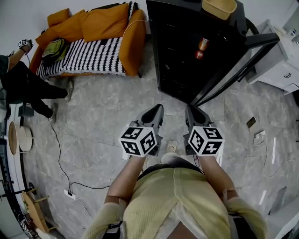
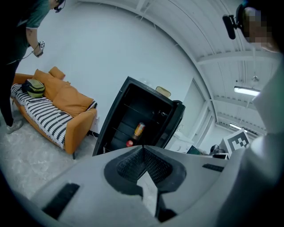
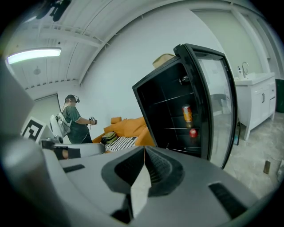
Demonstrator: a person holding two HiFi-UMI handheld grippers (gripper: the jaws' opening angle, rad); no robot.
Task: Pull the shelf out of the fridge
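A black fridge (image 1: 174, 51) stands open ahead of me, its glass door (image 1: 236, 69) swung to the right. Thin shelves (image 3: 176, 100) cross its dark inside. On one stands an orange can (image 1: 202, 44), and below it sits a small red thing (image 1: 199, 54). My left gripper (image 1: 156, 108) and right gripper (image 1: 190, 110) hang side by side over the floor, short of the fridge. Both are shut with nothing between the pads. The left gripper (image 2: 143, 148) points at the fridge (image 2: 133, 116), and so does the right gripper (image 3: 144, 148).
An orange sofa (image 1: 98, 28) with a striped blanket stands left of the fridge. A person (image 1: 21, 79) stands at the far left. White cabinets (image 1: 280, 60) are at the right. A yellow basket (image 1: 218, 8) sits on the fridge. Cables (image 1: 60, 158) trail over the tiled floor.
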